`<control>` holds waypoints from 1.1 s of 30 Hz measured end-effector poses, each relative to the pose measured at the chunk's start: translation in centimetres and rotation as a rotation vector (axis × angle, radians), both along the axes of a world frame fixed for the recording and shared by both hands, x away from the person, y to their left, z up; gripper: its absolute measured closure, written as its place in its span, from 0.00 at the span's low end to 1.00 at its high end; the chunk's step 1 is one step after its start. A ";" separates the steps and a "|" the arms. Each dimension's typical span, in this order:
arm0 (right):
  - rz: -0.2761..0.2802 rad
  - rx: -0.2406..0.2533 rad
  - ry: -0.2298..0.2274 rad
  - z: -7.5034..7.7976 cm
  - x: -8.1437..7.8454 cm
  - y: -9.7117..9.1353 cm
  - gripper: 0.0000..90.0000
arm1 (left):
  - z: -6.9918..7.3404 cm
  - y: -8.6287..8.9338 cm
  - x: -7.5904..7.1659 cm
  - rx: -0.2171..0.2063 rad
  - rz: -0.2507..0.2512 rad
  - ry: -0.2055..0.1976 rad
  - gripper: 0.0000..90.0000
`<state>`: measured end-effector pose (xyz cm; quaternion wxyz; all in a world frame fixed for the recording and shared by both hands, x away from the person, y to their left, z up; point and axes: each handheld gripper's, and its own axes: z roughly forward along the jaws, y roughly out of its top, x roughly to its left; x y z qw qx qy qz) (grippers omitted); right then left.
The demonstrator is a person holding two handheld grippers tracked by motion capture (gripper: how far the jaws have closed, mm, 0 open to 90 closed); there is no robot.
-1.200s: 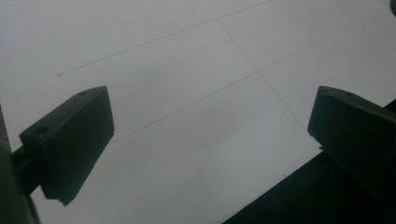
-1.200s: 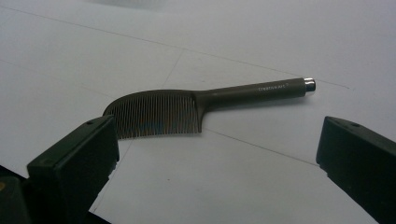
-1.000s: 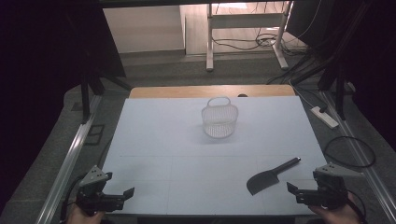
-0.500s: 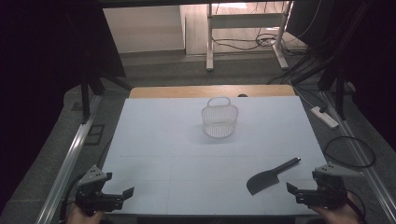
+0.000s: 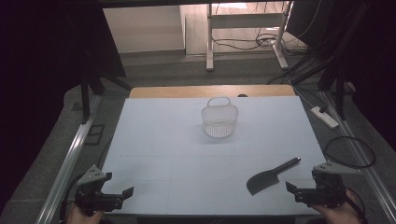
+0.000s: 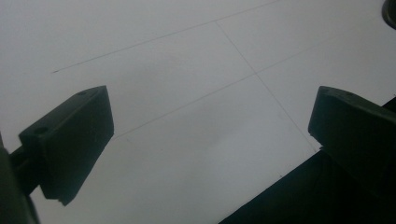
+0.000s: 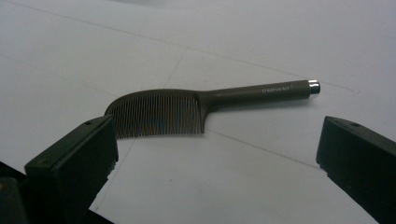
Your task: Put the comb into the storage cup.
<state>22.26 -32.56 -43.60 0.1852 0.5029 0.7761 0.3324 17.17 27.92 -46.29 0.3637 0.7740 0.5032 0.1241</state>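
Observation:
A dark comb [image 5: 270,177] [image 7: 187,108] with a long handle lies flat on the white table near the front right. My right gripper [image 5: 295,191] [image 7: 212,163] hovers just right of it at the table's front edge, jaws wide open, the comb lying a little beyond them. A white wire basket [image 5: 219,119] with a loop handle stands upright in the middle of the far half. At the front left corner my left gripper [image 5: 122,195] [image 6: 205,135] is open over bare table surface, nothing between its jaws.
The white table top [image 5: 187,154] carries faint seam lines. Metal rails [image 5: 70,158] run along both sides. A power strip [image 5: 324,116] and coiled cable [image 5: 348,151] lie on the floor at the right. A wooden strip [image 5: 210,91] edges the far side.

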 end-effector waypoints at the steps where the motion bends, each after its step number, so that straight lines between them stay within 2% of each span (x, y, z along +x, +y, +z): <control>1: -0.001 -0.001 -0.002 0.1 0.0 0.0 0.00 | 0.0 0.0 0.0 0.000 0.000 0.000 0.01; 5: 0.009 -0.006 0.012 0.1 0.1 0.2 0.00 | 0.0 0.0 0.0 -0.003 0.002 0.000 0.01; 10: 0.020 -0.056 0.050 0.1 0.3 0.7 0.00 | 0.0 0.1 0.0 -0.004 0.000 -0.001 0.01; 13: 0.024 -0.056 0.066 0.2 0.6 0.9 0.00 | 0.0 0.1 0.0 -0.005 0.000 0.000 0.01; 30: 0.085 -0.088 0.093 0.3 2.0 2.6 0.00 | 0.0 0.2 0.0 -0.014 0.006 0.002 0.01; 32: 0.097 -0.092 0.094 0.3 2.2 2.8 0.03 | 0.0 0.2 0.0 -0.015 0.006 0.003 0.01; 33: 0.110 -0.092 0.097 0.2 2.3 3.0 0.08 | 0.0 0.2 0.0 -0.015 0.006 0.003 0.01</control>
